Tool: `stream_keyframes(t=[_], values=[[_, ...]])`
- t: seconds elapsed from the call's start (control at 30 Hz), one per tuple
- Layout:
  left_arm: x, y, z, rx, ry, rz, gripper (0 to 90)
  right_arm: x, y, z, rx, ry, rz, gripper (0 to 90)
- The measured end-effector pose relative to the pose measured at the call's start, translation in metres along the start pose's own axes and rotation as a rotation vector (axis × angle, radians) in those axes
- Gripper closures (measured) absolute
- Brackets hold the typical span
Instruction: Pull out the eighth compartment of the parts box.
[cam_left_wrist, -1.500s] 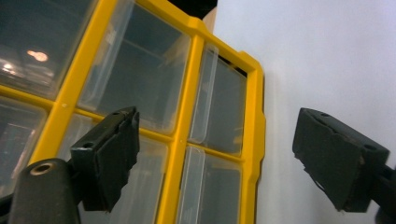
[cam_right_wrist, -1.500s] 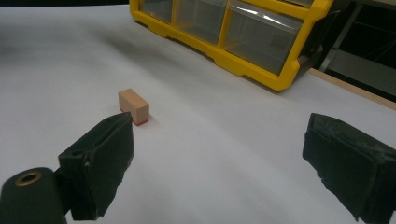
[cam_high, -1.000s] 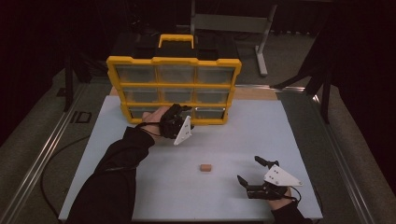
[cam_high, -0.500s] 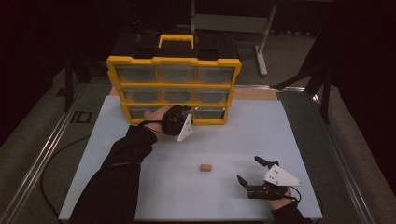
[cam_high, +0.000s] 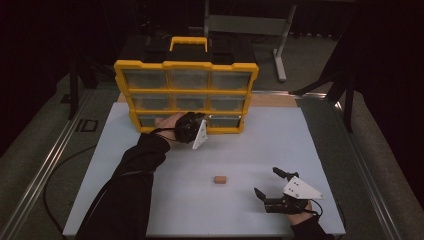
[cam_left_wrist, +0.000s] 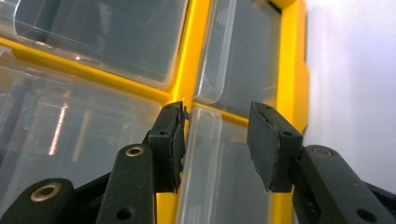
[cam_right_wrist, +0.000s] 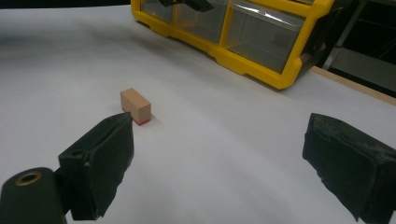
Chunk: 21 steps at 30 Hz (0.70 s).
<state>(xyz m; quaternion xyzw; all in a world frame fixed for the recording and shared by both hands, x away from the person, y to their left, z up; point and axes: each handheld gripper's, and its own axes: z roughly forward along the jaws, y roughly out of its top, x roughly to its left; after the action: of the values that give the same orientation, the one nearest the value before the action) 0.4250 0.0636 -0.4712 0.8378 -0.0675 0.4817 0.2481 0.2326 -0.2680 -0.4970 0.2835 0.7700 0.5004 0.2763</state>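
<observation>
Yellow plastic drawer cabinet (cam_high: 186, 96) with clear fronts stands at the white table's (cam_high: 260, 140) far edge. Left gripper (cam_left_wrist: 215, 140) is at its bottom row; its jaws have just been closing around a clear drawer pull (cam_left_wrist: 198, 163), one pad touching, the other apart. Right gripper (cam_high: 272, 187) rests open near a small tan block (cam_high: 219, 179).

Yellow drawer cabinet (cam_high: 186, 95) with clear drawers, tan block (cam_high: 219, 179), white table (cam_high: 260, 145).

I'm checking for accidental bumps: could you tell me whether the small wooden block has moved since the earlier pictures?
No. The block lies at the same spot on the white table, just as far from the yellow drawer cabinet.
</observation>
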Motion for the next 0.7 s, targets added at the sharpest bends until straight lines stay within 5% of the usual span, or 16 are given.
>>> stream_keyframes(t=[0.27, 0.7], values=[[-0.0032, 0.0011, 0.0045, 0.011, 0.009, 0.037, 61.1, 0.0006, 0.0000, 0.0005, 0.003, 0.005, 0.001, 8.9], [-0.0046, 0.0050, 0.0049, 0.054, 0.042, 0.015, 65.7, 0.0016, 0.0009, 0.0002, 0.003, 0.004, 0.000, 8.9]])
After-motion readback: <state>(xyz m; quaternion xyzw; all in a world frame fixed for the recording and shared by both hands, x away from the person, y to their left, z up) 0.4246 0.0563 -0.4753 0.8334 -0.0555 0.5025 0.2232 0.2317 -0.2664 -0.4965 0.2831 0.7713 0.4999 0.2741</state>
